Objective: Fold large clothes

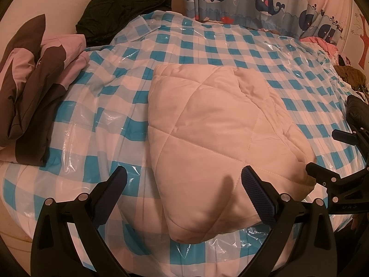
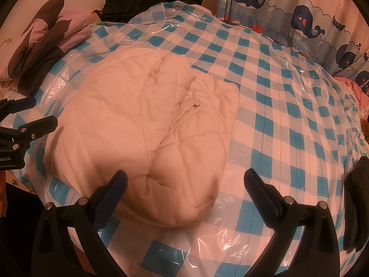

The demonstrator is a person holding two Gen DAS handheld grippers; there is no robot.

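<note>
A cream quilted padded garment [image 1: 212, 138] lies folded into a compact bundle on the bed's blue-and-white checked plastic cover [image 1: 96, 106]. It also shows in the right wrist view [image 2: 143, 133]. My left gripper [image 1: 184, 184] is open and empty, its fingers spread just above the bundle's near left corner. My right gripper [image 2: 184, 184] is open and empty, hovering at the bundle's near right end. The right gripper also shows at the right edge of the left wrist view [image 1: 327, 152]. The left gripper shows at the left edge of the right wrist view [image 2: 30, 113].
A folded pink and dark brown garment [image 1: 34, 87] lies at the bed's left. A black garment [image 1: 124, 11] lies at the far left. A whale-print curtain [image 1: 253, 0] hangs behind. A dark garment [image 2: 357, 203] lies at the right edge, pink clothes [image 2: 355, 87] further back.
</note>
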